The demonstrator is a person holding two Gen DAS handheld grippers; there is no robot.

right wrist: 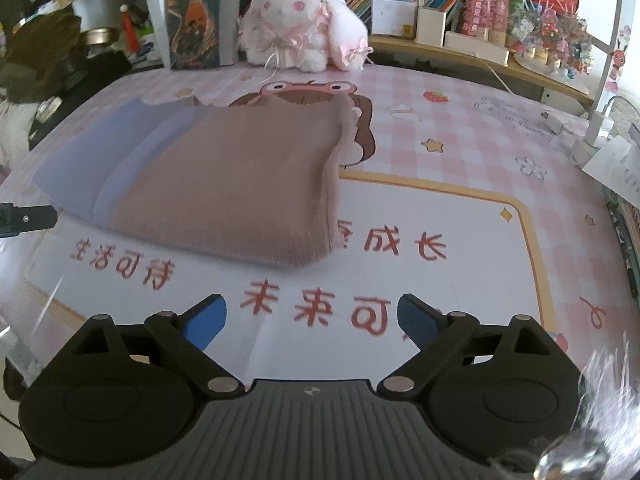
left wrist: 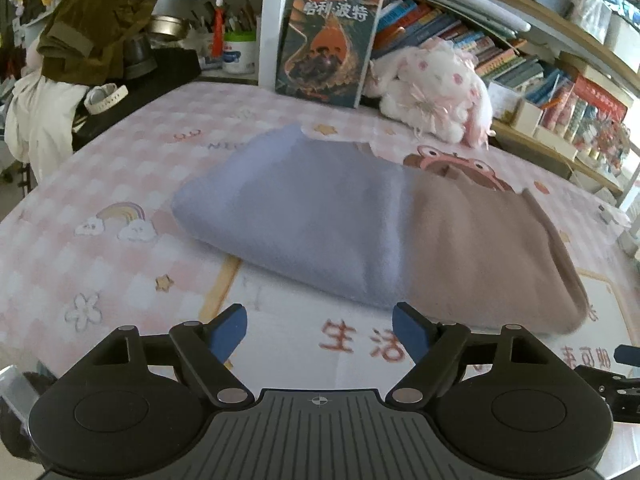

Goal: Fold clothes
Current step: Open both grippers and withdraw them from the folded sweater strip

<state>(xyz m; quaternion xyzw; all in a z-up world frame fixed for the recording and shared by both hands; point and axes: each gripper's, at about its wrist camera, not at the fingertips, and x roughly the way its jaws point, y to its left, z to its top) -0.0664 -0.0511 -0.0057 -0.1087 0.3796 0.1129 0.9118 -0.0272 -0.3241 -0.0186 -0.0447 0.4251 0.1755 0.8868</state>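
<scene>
A folded garment, lavender on its left part (left wrist: 304,208) and dusty pink on its right part (left wrist: 484,252), lies flat on the pink checked table mat (left wrist: 100,184). In the right wrist view the same folded garment (right wrist: 236,184) lies left of centre, with its fuzzy edge towards the right. My left gripper (left wrist: 320,330) hangs open just in front of the garment's near edge, nothing between its blue pads. My right gripper (right wrist: 310,320) is also open and empty, over the printed red lettering, short of the garment's near right corner.
A white and pink plush rabbit (right wrist: 304,28) and an upright book (left wrist: 328,44) stand at the mat's far edge, below crowded bookshelves (left wrist: 500,52). An olive jacket (left wrist: 96,28) is piled at far left. Chargers and papers (right wrist: 600,136) sit at the right edge.
</scene>
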